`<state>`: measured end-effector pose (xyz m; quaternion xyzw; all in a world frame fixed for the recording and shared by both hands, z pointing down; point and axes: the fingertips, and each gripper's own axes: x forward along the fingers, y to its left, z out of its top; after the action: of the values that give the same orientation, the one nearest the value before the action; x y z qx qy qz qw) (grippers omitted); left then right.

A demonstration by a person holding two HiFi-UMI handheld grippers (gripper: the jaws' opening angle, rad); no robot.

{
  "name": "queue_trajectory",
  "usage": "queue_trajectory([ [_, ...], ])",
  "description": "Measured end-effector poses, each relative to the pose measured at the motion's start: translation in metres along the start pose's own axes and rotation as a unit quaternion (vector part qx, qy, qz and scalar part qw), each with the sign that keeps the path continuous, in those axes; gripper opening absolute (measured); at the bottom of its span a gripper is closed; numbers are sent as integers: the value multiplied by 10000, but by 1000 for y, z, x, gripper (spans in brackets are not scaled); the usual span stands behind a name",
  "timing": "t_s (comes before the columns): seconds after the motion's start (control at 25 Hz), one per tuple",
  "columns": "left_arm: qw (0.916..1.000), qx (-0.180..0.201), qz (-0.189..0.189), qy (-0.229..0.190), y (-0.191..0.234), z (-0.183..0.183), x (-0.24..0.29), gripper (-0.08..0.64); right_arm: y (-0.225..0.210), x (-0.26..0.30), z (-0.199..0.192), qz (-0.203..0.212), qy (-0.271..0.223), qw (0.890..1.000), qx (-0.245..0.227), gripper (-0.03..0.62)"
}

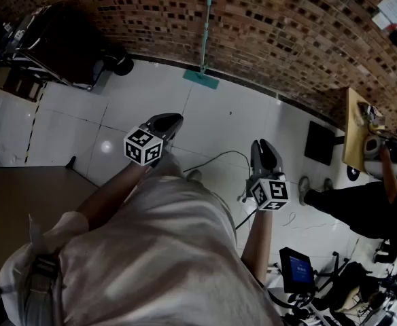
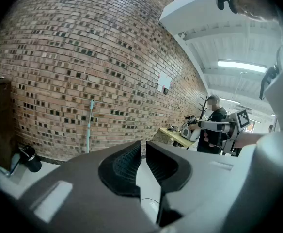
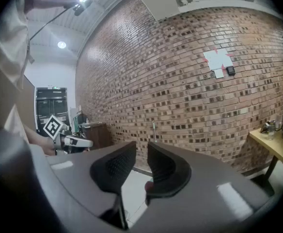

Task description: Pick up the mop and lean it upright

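Left gripper (image 1: 170,120) empty, jaws drawn narrow, almost touching. Right gripper (image 1: 264,146) likewise narrow and empty. Both held forward on outstretched forearms (image 1: 110,197), side by side but apart, tipped slightly down. Beyond them, across the white tiled floor (image 1: 117,107), teal mop (image 1: 204,36) leaning upright against the brick wall (image 1: 294,32), head on the floor, well apart from both grippers.

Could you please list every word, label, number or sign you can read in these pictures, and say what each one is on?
No text can be read anywhere in these pictures.
White sheets on the brick wall: any print is too small to read.
Blue screen at the head view's lower right: lit, but its content is blurred.
Marker cubes: black-and-white square patterns only, no letters or numbers.
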<state>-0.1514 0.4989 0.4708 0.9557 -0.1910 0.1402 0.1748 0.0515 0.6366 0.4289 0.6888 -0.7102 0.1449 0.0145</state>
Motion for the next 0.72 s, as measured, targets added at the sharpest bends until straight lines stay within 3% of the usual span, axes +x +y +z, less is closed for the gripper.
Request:
queue_trajectory([
  [0.24,10000,-55,-20,37,34,10,13,48,2,34,6,-36,12,10000,4,71],
  [0.72,9974,271,-633,201,105,72,76,49,-14,106,28,-686,-72,9973,248,71],
])
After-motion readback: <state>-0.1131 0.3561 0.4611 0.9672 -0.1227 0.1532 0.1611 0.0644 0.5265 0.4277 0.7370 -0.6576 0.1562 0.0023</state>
